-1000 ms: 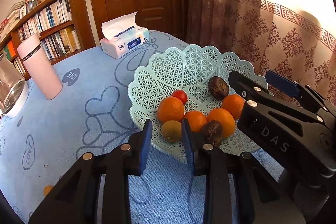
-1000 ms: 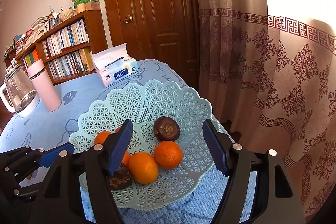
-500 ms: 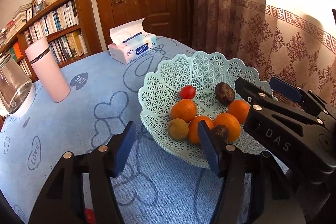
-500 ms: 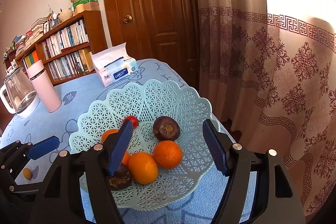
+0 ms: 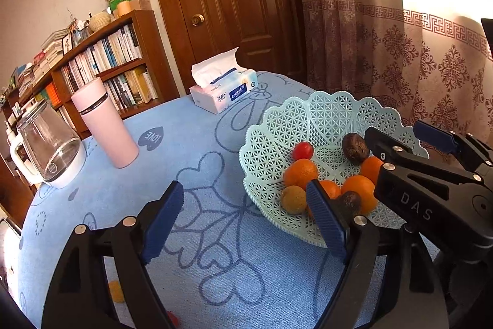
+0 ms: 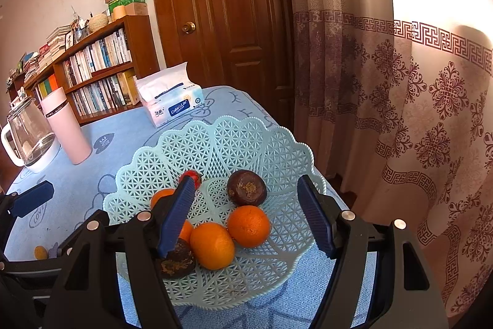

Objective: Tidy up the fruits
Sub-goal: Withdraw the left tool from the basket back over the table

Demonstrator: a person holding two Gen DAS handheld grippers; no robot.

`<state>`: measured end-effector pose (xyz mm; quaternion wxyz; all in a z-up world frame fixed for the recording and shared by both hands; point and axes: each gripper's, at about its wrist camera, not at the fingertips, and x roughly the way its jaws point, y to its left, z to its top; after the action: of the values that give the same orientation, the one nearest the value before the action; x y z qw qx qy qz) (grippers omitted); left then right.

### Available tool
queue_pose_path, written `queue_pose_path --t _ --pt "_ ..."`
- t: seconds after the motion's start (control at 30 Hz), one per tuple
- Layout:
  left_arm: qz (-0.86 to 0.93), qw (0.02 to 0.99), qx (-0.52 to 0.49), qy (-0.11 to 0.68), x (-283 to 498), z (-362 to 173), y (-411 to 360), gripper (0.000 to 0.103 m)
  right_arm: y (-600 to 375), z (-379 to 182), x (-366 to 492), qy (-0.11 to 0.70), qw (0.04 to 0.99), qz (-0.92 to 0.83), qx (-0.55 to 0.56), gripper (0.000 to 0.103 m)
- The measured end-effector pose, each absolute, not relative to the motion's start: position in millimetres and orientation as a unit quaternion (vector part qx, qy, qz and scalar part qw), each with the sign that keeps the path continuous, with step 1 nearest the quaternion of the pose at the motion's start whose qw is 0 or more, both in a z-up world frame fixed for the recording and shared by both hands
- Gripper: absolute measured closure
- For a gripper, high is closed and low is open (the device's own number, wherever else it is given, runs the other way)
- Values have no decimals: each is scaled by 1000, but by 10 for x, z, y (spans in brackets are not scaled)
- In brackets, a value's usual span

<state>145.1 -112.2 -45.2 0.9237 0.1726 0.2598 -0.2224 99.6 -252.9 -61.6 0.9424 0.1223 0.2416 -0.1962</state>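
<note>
A mint-green lattice basket (image 5: 308, 110) (image 6: 215, 128) sits on the blue tablecloth. It holds several oranges (image 5: 300, 173) (image 6: 248, 225), two dark passion fruits (image 5: 354, 145) (image 6: 246, 187), a cherry tomato (image 5: 303, 150) and a small tan fruit (image 5: 293, 199). My left gripper (image 5: 245, 221) hovers over the cloth just left of the basket. Its jaws are opening and nothing is between them. My right gripper (image 6: 246, 215) (image 5: 397, 134) stands open above the basket's near side, gripping nothing. A small yellow fruit (image 5: 115, 290) (image 6: 40, 252) lies loose on the cloth by the near edge.
A tissue pack (image 5: 223, 91), a pink tumbler (image 5: 104, 128) and a glass kettle (image 5: 49, 150) stand on the far part of the table. Behind it are a bookshelf (image 5: 101, 63), a door and curtains (image 6: 400, 113). A small red thing (image 5: 172, 318) shows near the front edge.
The left jaws have spread from nearly closed around the small tan fruit to wide apart, and that gripper has drawn back from the basket. The tan fruit stays in the basket. The right gripper has not moved.
</note>
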Motion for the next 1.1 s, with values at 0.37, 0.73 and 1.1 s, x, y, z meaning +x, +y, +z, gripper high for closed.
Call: queue_pose_path --t 0.37,0.73,1.1 --pt "-190 936 185 233 1353 -378 -1024 16 -2510 -602 984 235 946 -187 122 32" --pt "-161 942 192 224 1306 -336 -918 16 -2449 -561 961 218 955 -162 119 30" --pt "-140 946 186 224 1282 -317 -762 16 -2343 -543 943 208 963 -129 112 28"
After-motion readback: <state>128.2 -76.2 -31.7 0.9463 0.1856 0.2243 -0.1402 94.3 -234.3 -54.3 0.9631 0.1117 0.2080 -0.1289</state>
